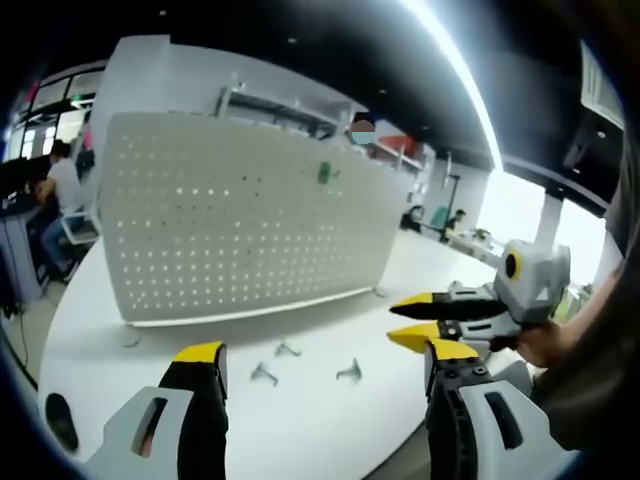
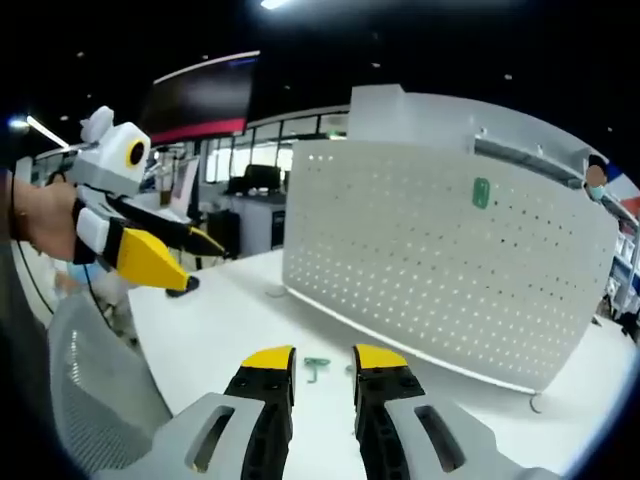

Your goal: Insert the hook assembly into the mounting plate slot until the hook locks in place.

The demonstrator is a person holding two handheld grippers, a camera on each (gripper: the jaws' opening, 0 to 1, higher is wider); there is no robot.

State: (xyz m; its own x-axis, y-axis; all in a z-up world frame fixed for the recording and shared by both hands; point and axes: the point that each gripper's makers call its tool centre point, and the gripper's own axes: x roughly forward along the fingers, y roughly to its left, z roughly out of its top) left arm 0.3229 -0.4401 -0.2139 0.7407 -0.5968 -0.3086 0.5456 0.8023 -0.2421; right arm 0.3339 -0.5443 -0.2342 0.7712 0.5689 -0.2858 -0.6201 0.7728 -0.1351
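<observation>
Left gripper view: white perforated mounting plate [image 1: 240,225] standing upright on white surface [image 1: 300,420]; green hook [image 1: 327,173] seated on its upper part; three grey hooks [image 1: 288,350] loose on the surface before it. Left gripper [image 1: 318,358] fingers wide apart, holding nothing. Right gripper [image 1: 425,320] entering from the right, hand [image 1: 545,345] behind it. Right gripper view: right gripper [image 2: 324,360] fingers narrowly parted, empty; small green hook [image 2: 316,368] lying just beyond them
</observation>
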